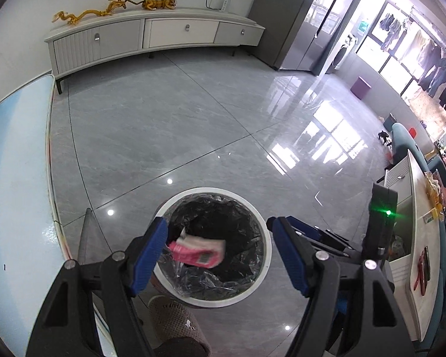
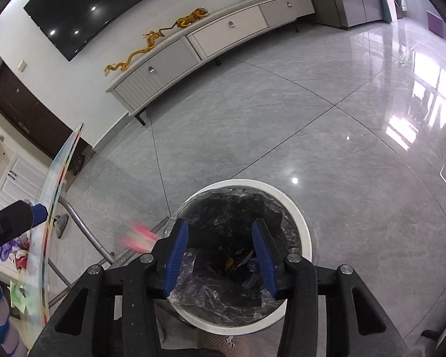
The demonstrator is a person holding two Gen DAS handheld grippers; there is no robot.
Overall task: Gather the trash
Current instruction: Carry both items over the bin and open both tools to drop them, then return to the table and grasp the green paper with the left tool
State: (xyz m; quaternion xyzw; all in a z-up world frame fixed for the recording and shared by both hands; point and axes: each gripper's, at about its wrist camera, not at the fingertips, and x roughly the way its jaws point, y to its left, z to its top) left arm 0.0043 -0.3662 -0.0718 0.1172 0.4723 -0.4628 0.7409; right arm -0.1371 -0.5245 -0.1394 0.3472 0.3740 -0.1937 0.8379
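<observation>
With both the left gripper (image 1: pixel 217 245) and right gripper (image 2: pixel 220 255) spread and empty above the lined trash bin (image 1: pixel 260 279), the pink wrapper (image 1: pixel 197 253) seems mid-drop into it (blurred), while more litter (image 2: pixel 17 255) awaits on the table (image 2: pixel 46 238)

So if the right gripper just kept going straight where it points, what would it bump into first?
Most likely the crumpled black liner inside the white trash bin. The right gripper hangs open over the bin's mouth, and nothing shows between its fingers and the bag. How far down is hard to judge.
</observation>
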